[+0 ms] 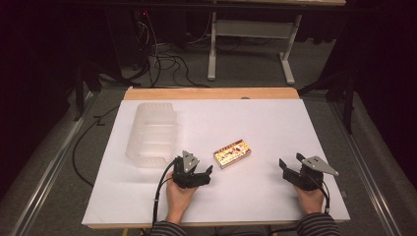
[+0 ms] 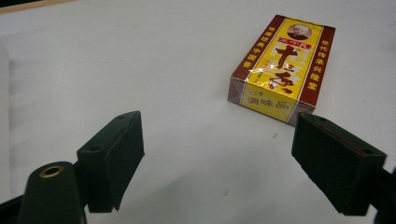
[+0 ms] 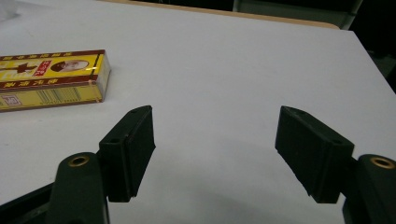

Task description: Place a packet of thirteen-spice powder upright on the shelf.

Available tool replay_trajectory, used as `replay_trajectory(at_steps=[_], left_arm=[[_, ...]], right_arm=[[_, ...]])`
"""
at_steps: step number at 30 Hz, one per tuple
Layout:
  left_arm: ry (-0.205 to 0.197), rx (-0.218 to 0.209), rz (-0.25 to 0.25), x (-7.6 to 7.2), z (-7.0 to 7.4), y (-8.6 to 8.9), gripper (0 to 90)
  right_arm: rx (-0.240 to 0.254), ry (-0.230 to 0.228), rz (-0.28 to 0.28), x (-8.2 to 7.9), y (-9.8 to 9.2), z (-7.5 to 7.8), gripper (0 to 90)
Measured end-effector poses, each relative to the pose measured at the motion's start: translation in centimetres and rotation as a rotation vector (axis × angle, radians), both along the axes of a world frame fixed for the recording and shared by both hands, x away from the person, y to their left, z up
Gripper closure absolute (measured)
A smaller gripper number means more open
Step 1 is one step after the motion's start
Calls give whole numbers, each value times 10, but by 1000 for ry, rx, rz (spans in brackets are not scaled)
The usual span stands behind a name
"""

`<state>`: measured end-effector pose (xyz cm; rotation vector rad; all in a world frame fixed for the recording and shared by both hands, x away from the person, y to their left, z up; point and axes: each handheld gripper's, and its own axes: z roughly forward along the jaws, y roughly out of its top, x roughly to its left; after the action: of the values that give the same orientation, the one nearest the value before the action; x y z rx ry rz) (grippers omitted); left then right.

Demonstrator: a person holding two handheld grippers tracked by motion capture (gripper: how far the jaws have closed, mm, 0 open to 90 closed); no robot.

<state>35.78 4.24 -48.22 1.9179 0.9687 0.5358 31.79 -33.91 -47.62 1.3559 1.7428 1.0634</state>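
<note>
Near the middle of the white tabletop (image 1: 246, 128) lies a yellow and maroon seasoning box (image 1: 232, 153), flat on its broad face, its long axis running diagonally from near-left to far-right in the high view. It sits between the two grippers, nearer the left one. The left gripper view shows the box's (image 2: 282, 65) top face with large Chinese characters and a small portrait, one short end turned toward the camera; the right gripper view shows one long side of the box (image 3: 51, 79) with fine print. The left gripper (image 1: 204, 173) rests just beside the box, fingers (image 2: 112, 156) spread wide, holding nothing. The right gripper (image 1: 291, 164) sits well apart to the right, fingers (image 3: 128, 149) likewise wide apart and empty. A clear plastic container (image 1: 151, 133) stands at the tabletop's left, shown in the high view.
</note>
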Motion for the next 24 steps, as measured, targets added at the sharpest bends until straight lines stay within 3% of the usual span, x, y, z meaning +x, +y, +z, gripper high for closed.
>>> replay_trajectory(at_steps=[9, 24], left_arm=[[-3, 8, 0, 0, 0, -1, 195], [14, 6, 23, 2, 0, 0, 187]], right_arm=[[19, -7, -24, 0, -2, 0, 280], [8, -26, -9, -2, -1, 0, 261]])
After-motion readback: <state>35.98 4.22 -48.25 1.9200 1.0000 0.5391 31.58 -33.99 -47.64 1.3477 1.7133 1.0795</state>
